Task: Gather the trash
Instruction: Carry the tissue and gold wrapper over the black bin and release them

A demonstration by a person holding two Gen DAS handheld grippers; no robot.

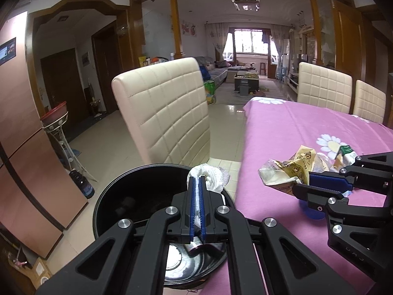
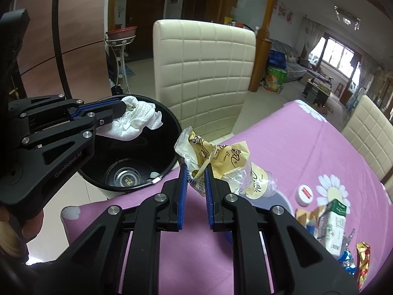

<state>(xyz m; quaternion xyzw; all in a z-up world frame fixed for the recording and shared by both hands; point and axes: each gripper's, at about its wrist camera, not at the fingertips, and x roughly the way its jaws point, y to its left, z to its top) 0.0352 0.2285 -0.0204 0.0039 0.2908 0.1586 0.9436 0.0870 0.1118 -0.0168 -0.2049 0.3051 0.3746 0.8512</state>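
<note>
My left gripper point(image 1: 196, 179) is shut on a crumpled white paper towel point(image 1: 211, 175), held over the open black trash bin point(image 1: 115, 196) beside the table; in the right wrist view the same gripper point(image 2: 122, 109) and towel point(image 2: 137, 123) hang above the bin point(image 2: 169, 127). My right gripper point(image 2: 195, 169) is shut on a crumpled yellow and clear food wrapper point(image 2: 221, 159), held just above the pink tablecloth near the bin. In the left wrist view that gripper point(image 1: 301, 184) and wrapper point(image 1: 292, 169) come in from the right.
A cream padded chair point(image 1: 162, 113) stands behind the bin. On the pink flowered table point(image 2: 294, 142) lie a white cap point(image 2: 304, 194), a green and white carton point(image 2: 334, 226) and small foil wrappers point(image 2: 361, 258). More chairs point(image 1: 324, 88) stand at the table's far side.
</note>
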